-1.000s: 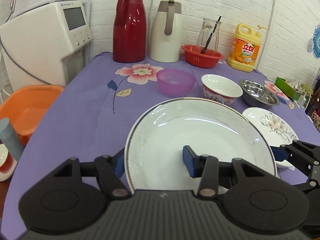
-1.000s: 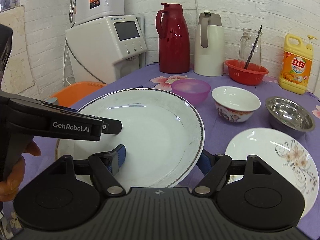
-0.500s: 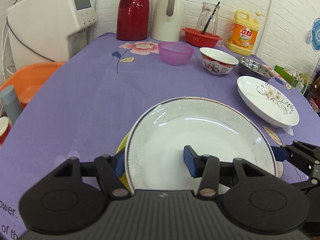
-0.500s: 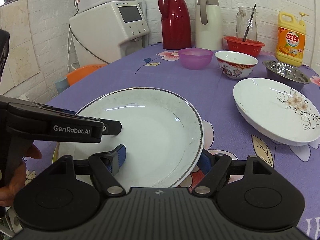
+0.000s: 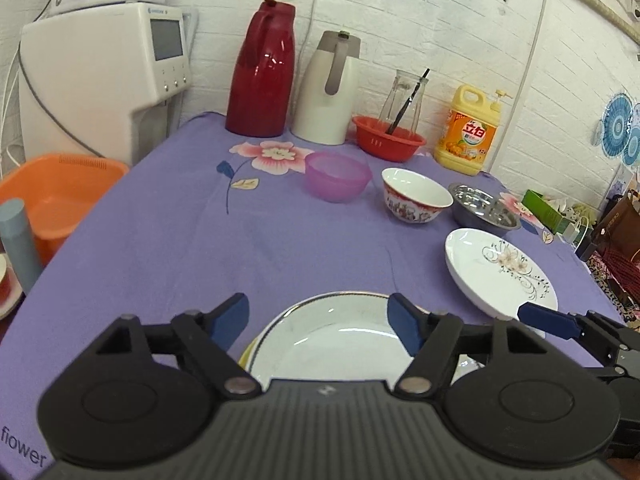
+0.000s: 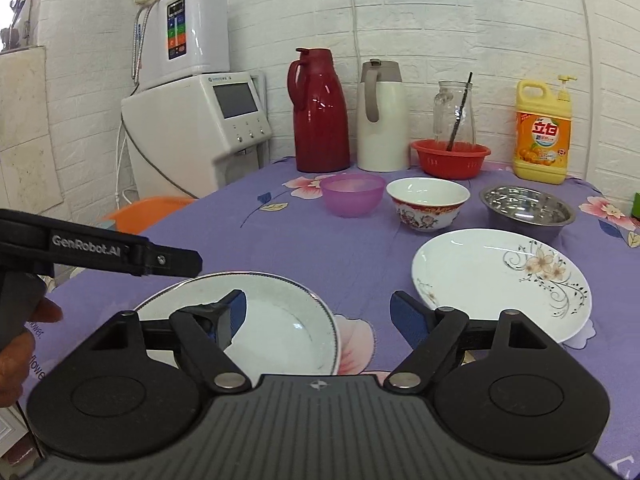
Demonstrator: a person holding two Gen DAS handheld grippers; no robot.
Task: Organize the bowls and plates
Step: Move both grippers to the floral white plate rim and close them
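At the bottom of my left view, the left gripper (image 5: 318, 320) is opening, its pads now off the grey-rimmed plate (image 5: 340, 344), which a second ago both grippers pinched; it lies on a yellow plate (image 5: 247, 354), so that stack looks done. My right gripper (image 6: 318, 314) stands spread, empty. Mid-right waits the floral plate (image 6: 500, 276), nothing blocking it. Farther up: purple bowl (image 6: 351, 194), painted bowl (image 6: 427, 204), steel bowl (image 6: 527, 210).
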